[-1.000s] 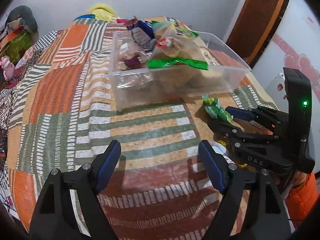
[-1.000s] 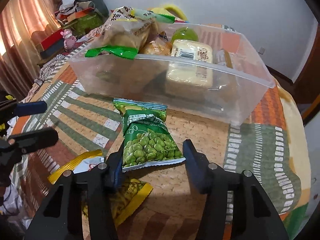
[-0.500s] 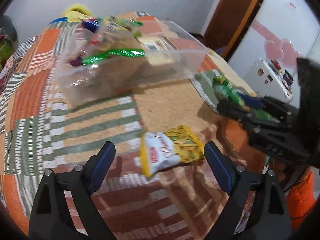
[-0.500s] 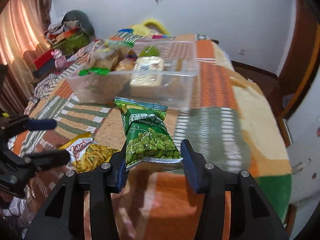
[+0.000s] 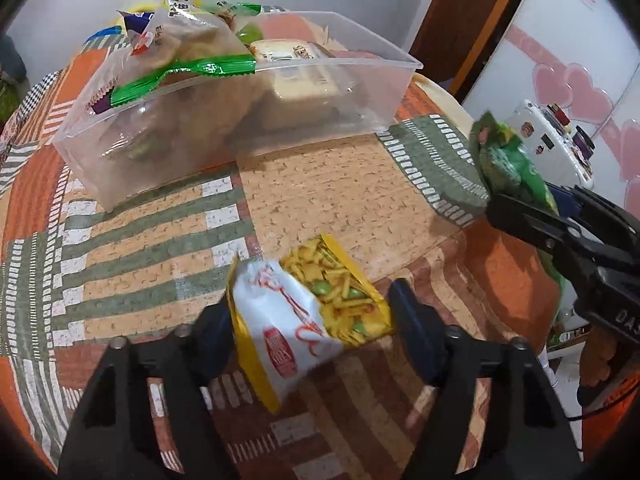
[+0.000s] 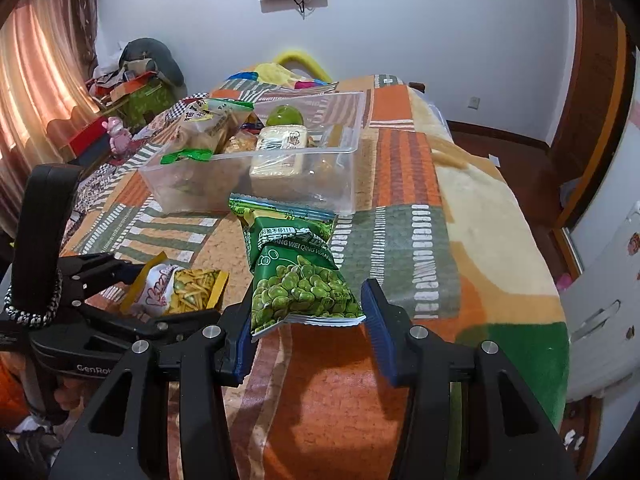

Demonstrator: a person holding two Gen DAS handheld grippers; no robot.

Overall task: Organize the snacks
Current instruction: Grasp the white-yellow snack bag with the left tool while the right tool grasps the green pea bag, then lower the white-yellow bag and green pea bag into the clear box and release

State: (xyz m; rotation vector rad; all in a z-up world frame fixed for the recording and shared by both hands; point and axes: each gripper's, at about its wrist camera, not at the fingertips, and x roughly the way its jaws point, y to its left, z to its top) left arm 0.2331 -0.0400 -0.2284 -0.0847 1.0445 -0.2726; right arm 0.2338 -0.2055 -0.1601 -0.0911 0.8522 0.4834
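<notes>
The left gripper is closed on a white and yellow snack packet, its blue pads pressed against the packet's two sides, holding it above the patchwork blanket on the bed. The right gripper clamps the bottom edge of a green pea packet, which stands up and forward from its fingers. Ahead of both grippers sits a clear plastic bin on the blanket, already holding several snacks, among them a bag with a green seal and a pale wrapped block. The right gripper is to the right of the left one, near it.
</notes>
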